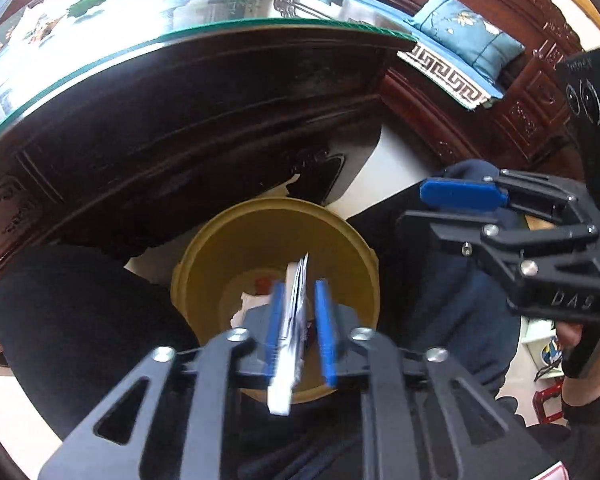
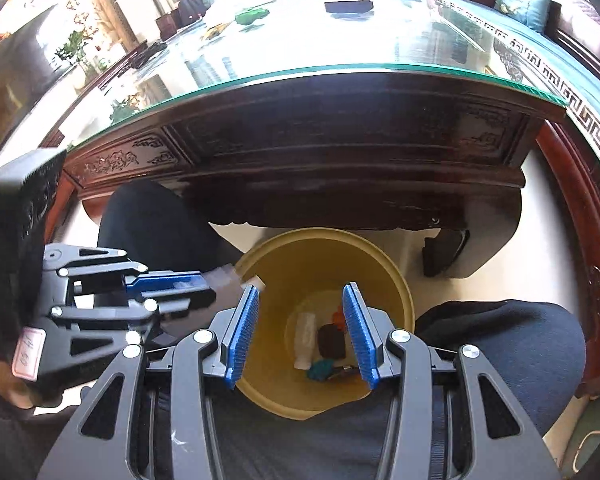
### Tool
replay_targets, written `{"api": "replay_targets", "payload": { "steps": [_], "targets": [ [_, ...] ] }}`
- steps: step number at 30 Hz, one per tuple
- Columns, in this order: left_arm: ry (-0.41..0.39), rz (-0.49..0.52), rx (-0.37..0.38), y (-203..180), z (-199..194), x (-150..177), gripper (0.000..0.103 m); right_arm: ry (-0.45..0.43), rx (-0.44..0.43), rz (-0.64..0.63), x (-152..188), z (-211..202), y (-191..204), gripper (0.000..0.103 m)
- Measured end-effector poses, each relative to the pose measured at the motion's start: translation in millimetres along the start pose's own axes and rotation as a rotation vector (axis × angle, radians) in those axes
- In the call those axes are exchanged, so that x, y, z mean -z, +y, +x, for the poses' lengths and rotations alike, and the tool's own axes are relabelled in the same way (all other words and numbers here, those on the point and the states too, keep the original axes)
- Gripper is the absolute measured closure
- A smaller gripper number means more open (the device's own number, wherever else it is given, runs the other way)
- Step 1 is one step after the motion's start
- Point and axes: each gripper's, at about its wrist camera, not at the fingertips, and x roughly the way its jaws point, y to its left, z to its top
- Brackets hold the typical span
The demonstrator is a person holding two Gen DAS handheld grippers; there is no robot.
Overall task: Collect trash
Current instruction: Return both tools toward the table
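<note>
A yellow bin [image 1: 352,264] stands on the floor between the person's knees, also in the right wrist view [image 2: 396,280]. My left gripper [image 1: 300,304] hangs over the bin with a white paper wrapper [image 1: 294,320] between its blue pads; the wrapper lies against the left pad with a gap to the right pad, and the frame is blurred. It shows from the side in the right wrist view [image 2: 204,280]. My right gripper [image 2: 304,312] is open and empty above the bin, and shows at the right of the left wrist view [image 1: 460,196]. A white bottle [image 2: 306,336] and dark scraps lie in the bin.
A dark carved wooden table with a glass top [image 2: 340,72] stands just beyond the bin, with a green item [image 2: 252,14] and a black box [image 2: 348,6] on it. The person's knees [image 2: 500,340] flank the bin. A wooden sofa with blue cushions [image 1: 468,28] is at the right.
</note>
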Motion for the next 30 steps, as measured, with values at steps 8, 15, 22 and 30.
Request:
{"api": "replay_targets", "payload": {
  "steps": [8,15,22,30],
  "targets": [
    [-0.013,0.019,0.004,-1.7,-5.8,-2.6,0.071,-0.017,-0.052,0.013,-7.2,-3.0,-3.0,0.059],
    [-0.194,-0.063,-0.032,30.3,-52.5,-30.6,0.057,-0.087,-0.161,-0.007,-37.5,-13.1,5.7,0.053],
    [-0.431,-0.243,-0.155,87.4,-109.0,-74.2,0.025,-0.238,-0.205,-0.028,-103.8,-31.3,15.0,0.015],
    [-0.546,-0.389,-0.235,156.6,-128.7,-125.0,0.013,-0.334,-0.211,-0.057,-180.5,-15.4,20.4,0.008]
  ]
}}
